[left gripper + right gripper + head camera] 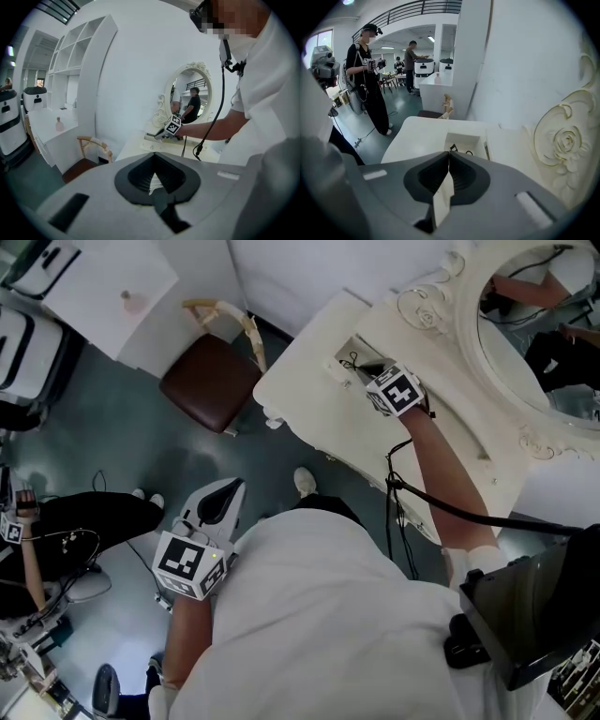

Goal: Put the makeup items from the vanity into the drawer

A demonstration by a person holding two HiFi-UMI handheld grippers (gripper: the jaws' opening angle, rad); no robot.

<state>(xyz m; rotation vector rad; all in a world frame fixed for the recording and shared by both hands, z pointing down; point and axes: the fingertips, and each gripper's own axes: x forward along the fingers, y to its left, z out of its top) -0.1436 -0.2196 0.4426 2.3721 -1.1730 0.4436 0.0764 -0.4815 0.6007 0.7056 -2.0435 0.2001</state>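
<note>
In the head view, the right gripper [367, 371] was stretched out over the open drawer [349, 352] of the vanity [305, 395]. The left gripper [223, 495] hung low at the person's side, well apart from the vanity. The left gripper view showed its jaws pressed together on nothing, pointing toward the vanity and its mirror [190, 96]. In the right gripper view the jaws likewise met with nothing between them, just above the drawer, where a dark looped item [460, 150] lay. No makeup showed on the bare vanity top, so the loading looked finished or nearly so. Shutting the drawer probably remained.
</note>
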